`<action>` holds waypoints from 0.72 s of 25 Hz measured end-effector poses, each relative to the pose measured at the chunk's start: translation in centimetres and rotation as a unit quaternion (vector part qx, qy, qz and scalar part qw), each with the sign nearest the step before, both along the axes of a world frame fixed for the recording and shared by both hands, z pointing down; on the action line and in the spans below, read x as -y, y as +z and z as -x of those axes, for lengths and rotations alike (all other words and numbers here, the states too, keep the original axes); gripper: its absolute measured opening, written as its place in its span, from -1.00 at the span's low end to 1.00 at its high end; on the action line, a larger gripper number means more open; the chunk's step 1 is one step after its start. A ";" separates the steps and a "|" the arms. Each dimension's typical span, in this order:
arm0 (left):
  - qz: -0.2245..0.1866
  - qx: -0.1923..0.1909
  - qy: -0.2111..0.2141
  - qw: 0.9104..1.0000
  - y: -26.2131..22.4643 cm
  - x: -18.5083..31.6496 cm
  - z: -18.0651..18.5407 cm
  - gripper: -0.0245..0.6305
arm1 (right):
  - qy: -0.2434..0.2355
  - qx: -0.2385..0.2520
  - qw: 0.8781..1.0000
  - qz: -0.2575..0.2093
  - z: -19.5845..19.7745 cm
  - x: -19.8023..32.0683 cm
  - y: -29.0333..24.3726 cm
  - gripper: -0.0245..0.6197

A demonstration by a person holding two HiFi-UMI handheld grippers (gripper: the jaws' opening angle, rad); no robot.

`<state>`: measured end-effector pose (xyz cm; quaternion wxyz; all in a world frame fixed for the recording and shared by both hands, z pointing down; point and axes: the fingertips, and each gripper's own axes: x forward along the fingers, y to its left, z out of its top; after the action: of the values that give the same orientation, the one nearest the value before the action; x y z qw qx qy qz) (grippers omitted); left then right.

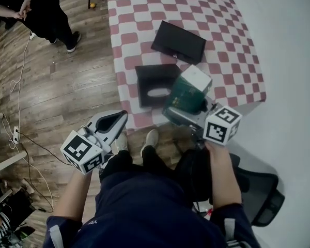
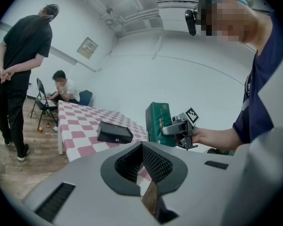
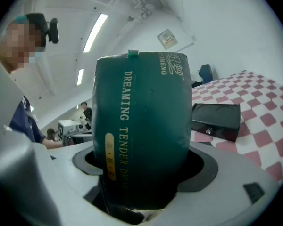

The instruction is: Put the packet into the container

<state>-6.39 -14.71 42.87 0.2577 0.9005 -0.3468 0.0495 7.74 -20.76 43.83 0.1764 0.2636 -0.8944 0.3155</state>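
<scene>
A dark green packet (image 1: 187, 91) with gold print stands upright between the jaws of my right gripper (image 1: 185, 109), which is shut on its lower end. In the right gripper view the packet (image 3: 141, 126) fills the middle. It hangs over the table's near edge, just right of the open black container (image 1: 156, 84), which has a white oval inside. A flat black lid (image 1: 178, 42) lies farther back. My left gripper (image 1: 123, 115) is held low off the table's front left corner, shut and empty; the left gripper view shows its pads (image 2: 153, 163) meeting.
The table (image 1: 139, 14) wears a red-and-white checked cloth. A person in black (image 1: 46, 9) stands on the wood floor at far left, and another person (image 2: 63, 87) sits beyond. A black office chair (image 1: 261, 192) is at my right. Cables (image 1: 20, 133) trail on the floor.
</scene>
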 end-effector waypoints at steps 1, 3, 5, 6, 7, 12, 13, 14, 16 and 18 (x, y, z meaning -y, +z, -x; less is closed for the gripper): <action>0.003 0.001 -0.007 1.000 0.2 0.2 -0.2 -0.85 | -0.020 -0.027 0.999 -0.012 0.1 0.5 0.6 0.46; 0.009 0.001 -0.020 1.000 0.5 0.4 -0.7 -0.85 | -0.061 -0.084 0.994 -0.036 0.3 1.4 1.7 0.46; 0.013 0.002 -0.032 0.999 0.8 0.5 -0.9 -0.85 | -0.103 -0.136 0.983 -0.061 0.7 2.2 2.8 0.46; 0.014 0.002 -0.038 0.999 0.9 0.6 -0.9 -0.85 | -0.123 -0.159 0.977 -0.072 0.9 2.6 3.4 0.46; 0.016 0.003 -0.044 0.999 1.0 0.6 -0.9 -0.85 | -0.142 -0.181 0.970 -0.083 1.1 2.9 3.9 0.46; 0.025 0.002 -0.074 0.997 1.6 0.5 -0.8 -0.85 | -0.245 -0.295 0.914 -0.135 1.6 3.7 6.7 0.46; 0.026 0.002 -0.077 0.997 1.7 0.5 -0.8 -0.85 | -0.263 -0.315 0.900 -0.144 1.6 3.8 7.3 0.46; 0.026 0.002 -0.080 0.996 1.8 0.5 -0.8 -0.85 | -0.281 -0.334 0.887 -0.151 1.6 3.8 7.9 0.46; 0.027 0.000 -0.085 0.996 2.1 0.6 -0.7 -0.85 | -0.316 -0.368 0.859 -0.160 1.5 3.7 9.0 0.46; 0.029 -0.003 -0.089 0.996 2.3 0.6 -0.6 -0.85 | -0.346 -0.399 0.834 -0.163 1.3 3.6 10.1 0.46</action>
<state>-5.76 -15.34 45.15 0.2881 0.8584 -0.4230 0.0339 6.39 -24.39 53.91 0.5698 0.0652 -0.8178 -0.0490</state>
